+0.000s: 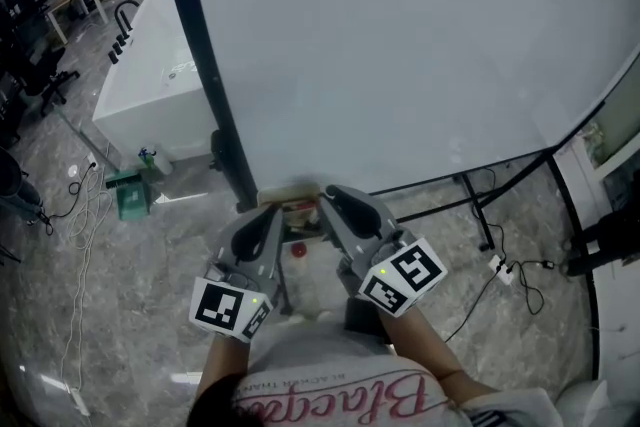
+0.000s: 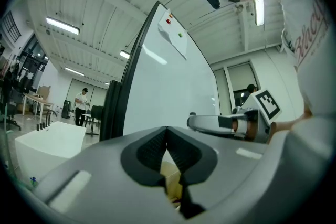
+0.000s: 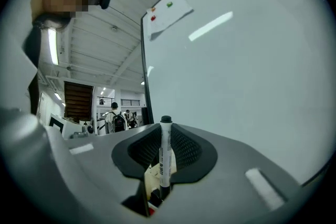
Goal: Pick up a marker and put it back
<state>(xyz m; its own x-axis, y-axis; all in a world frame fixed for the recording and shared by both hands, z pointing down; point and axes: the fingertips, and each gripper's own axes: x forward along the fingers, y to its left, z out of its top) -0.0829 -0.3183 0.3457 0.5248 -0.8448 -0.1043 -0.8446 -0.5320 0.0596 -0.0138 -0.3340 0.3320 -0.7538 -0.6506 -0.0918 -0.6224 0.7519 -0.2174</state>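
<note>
A white marker [image 3: 165, 152] with a black cap stands upright between the jaws of my right gripper [image 3: 165, 128], and the pads close on its barrel. Its lower end reaches a small tan box [image 3: 152, 180] below the jaws. In the head view both grippers hang side by side over that box [image 1: 298, 199] at the foot of the whiteboard [image 1: 400, 45]; the right gripper [image 1: 335, 200] is slightly ahead of the left gripper [image 1: 268, 215]. The left gripper [image 2: 167, 131] is shut with nothing in it.
The large whiteboard has a black frame and legs [image 1: 470, 190], and a paper [image 3: 168, 10] is pinned to it. A small red thing [image 1: 298, 250] lies on the floor between the grippers. A white cabinet [image 1: 150, 75] stands at the left, with cables [image 1: 85, 215] on the marble floor.
</note>
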